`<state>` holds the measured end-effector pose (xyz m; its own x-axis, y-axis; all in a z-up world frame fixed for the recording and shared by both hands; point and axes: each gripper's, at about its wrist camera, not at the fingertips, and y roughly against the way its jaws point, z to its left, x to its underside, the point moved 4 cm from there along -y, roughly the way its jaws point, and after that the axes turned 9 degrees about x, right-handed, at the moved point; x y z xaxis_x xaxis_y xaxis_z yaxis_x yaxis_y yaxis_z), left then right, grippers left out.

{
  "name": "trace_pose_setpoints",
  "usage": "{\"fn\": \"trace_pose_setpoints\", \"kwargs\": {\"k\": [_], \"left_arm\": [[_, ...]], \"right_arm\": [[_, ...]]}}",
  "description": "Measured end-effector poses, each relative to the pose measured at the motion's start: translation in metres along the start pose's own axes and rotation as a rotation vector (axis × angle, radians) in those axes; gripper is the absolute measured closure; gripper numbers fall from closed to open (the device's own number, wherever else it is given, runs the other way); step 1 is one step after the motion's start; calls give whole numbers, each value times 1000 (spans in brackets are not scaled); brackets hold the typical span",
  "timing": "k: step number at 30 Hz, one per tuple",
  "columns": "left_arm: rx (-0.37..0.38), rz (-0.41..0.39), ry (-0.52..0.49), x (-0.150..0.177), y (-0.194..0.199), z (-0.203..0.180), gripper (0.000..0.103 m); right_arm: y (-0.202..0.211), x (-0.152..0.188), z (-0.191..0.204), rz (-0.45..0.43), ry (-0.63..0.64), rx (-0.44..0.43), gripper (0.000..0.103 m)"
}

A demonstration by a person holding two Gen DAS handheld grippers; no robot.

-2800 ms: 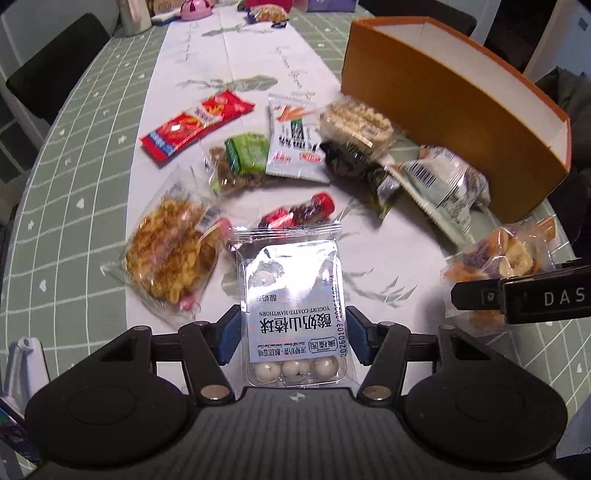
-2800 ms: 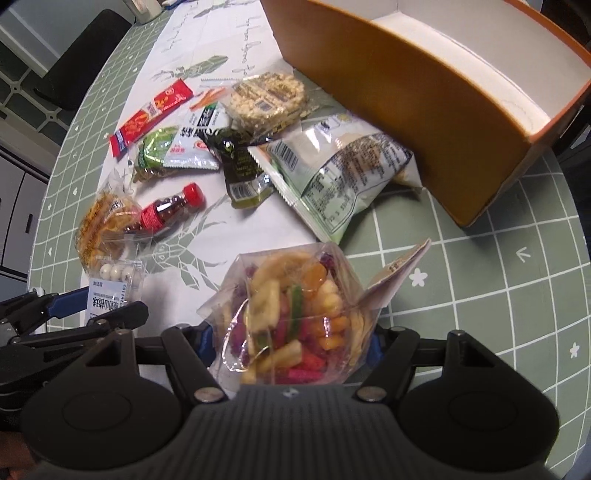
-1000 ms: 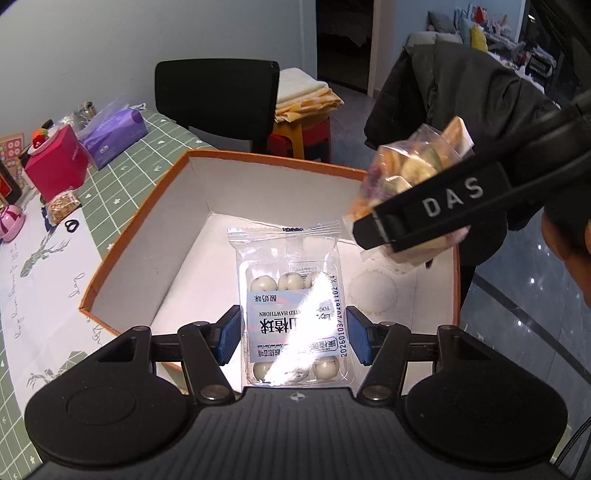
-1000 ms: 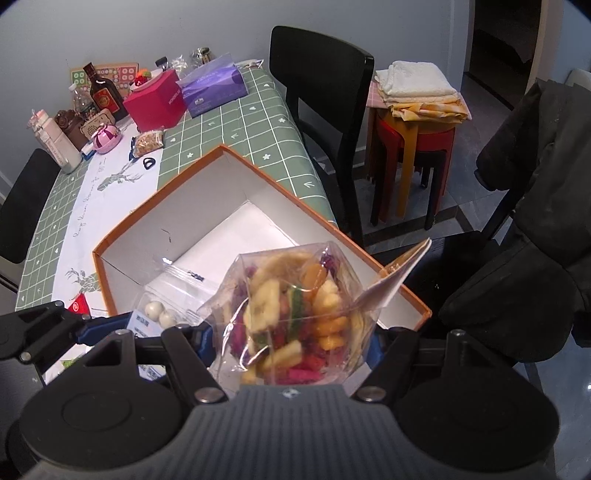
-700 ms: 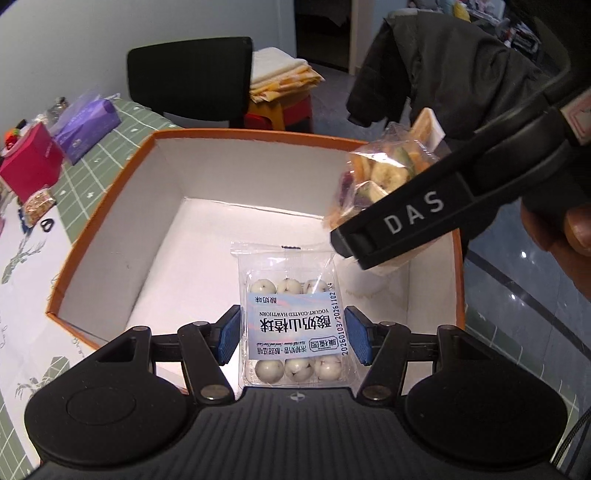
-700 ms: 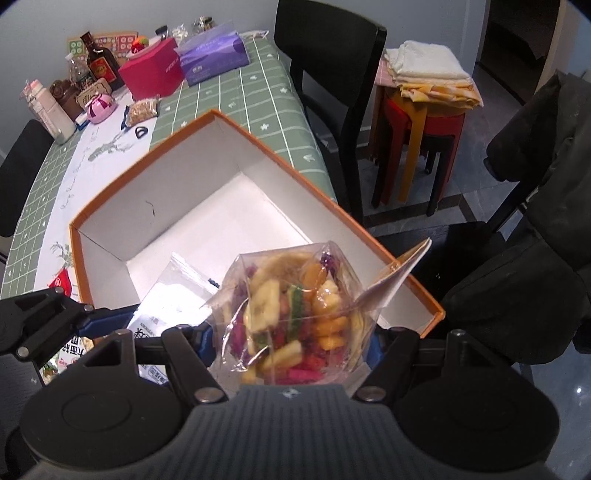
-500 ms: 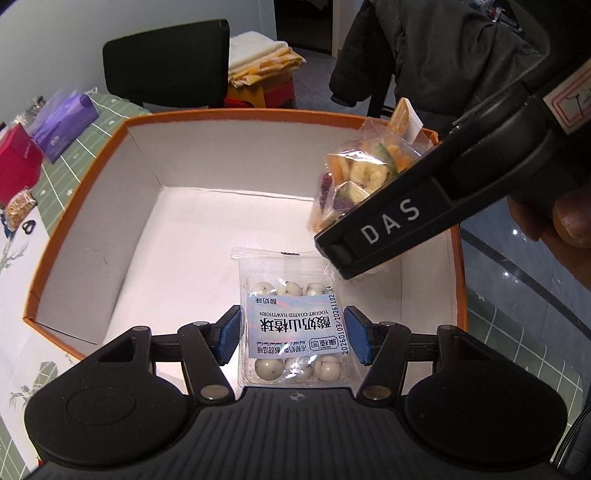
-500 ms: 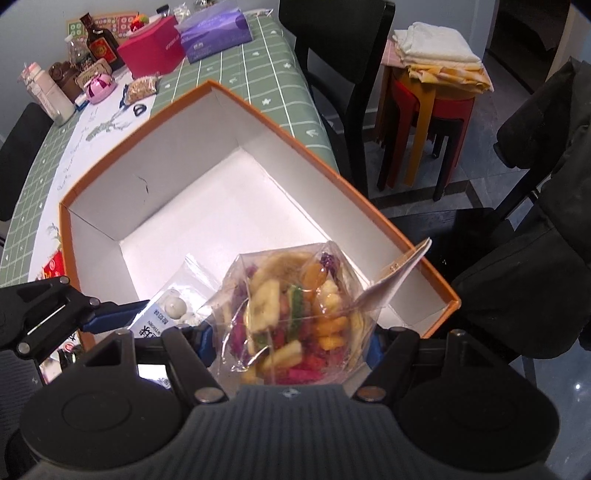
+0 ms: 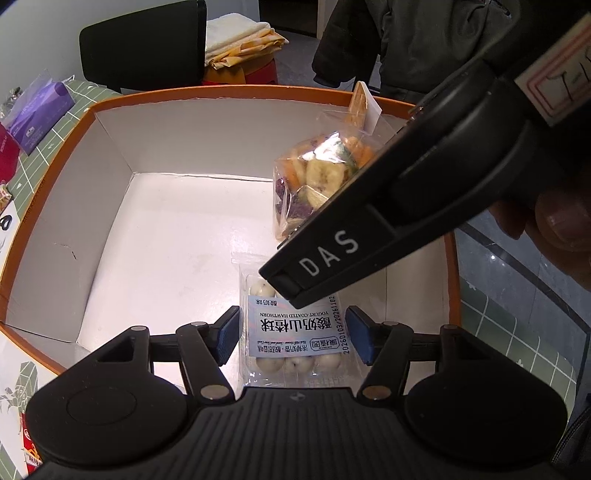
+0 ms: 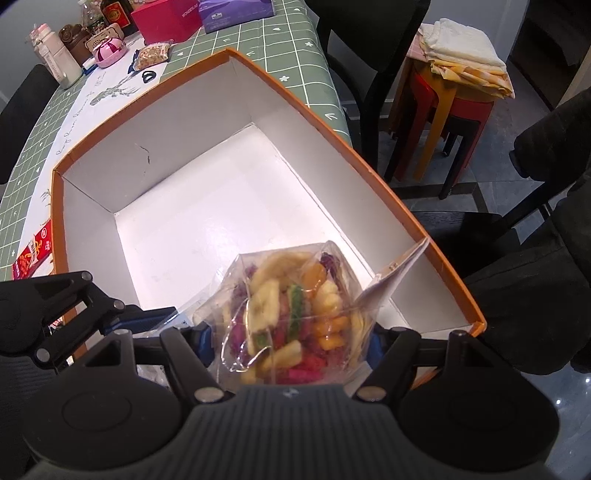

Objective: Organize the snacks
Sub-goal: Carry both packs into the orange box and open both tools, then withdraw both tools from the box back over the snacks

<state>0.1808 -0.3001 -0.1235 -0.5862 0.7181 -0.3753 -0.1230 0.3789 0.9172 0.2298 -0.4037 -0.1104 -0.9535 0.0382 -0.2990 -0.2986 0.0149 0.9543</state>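
Grippers both sit over the orange box (image 10: pixel 388 192), which stands on the desk (image 10: pixel 295 44) w/ its white inside showing. Left gripper (image 9: pixel 293 339): jaws spread a bit wider than the yogurt-hawthorn pack (image 9: pixel 295 332), small gap each side, blue pads not pressing it, so released. Pack lies between the fingers, inside the box at its near wall; can't tell if it rests on the floor. Right gripper (image 10: pixel 291 345): blue pads pressed against both sides of the dried fruit chip bag (image 10: pixel 295 306), clamped. Bag hangs above the box's near-right corner, paper tag sticking up right. Farther off on the desk: red snack packet (image 10: pixel 31 254) left of box, pink box (image 10: pixel 166 18), purple tissue pack (image 10: pixel 236 11), bottles. Beyond desk edge, black chair (image 10: pixel 373 44) and red stool (image 10: pixel 454 110) w/ folded cloths.
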Motion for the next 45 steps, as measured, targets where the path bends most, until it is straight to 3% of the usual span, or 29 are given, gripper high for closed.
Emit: {"fn": "trace_pose_setpoints", "kwargs": {"k": [14, 17, 31, 45], "left_arm": [[2, -44, 25, -3, 17, 0, 27], [3, -59, 35, -2, 22, 0, 27], [-15, -150, 96, 7, 63, 3, 27], [-64, -233, 218, 50, 120, 31, 26]], "right_arm": [[6, 4, 2, -7, -29, 11, 27], [13, 3, 0, -32, -39, 12, 19], [55, 16, 0, -114, -71, 32, 19], [95, 33, 29, -172, -88, 14, 19]]}}
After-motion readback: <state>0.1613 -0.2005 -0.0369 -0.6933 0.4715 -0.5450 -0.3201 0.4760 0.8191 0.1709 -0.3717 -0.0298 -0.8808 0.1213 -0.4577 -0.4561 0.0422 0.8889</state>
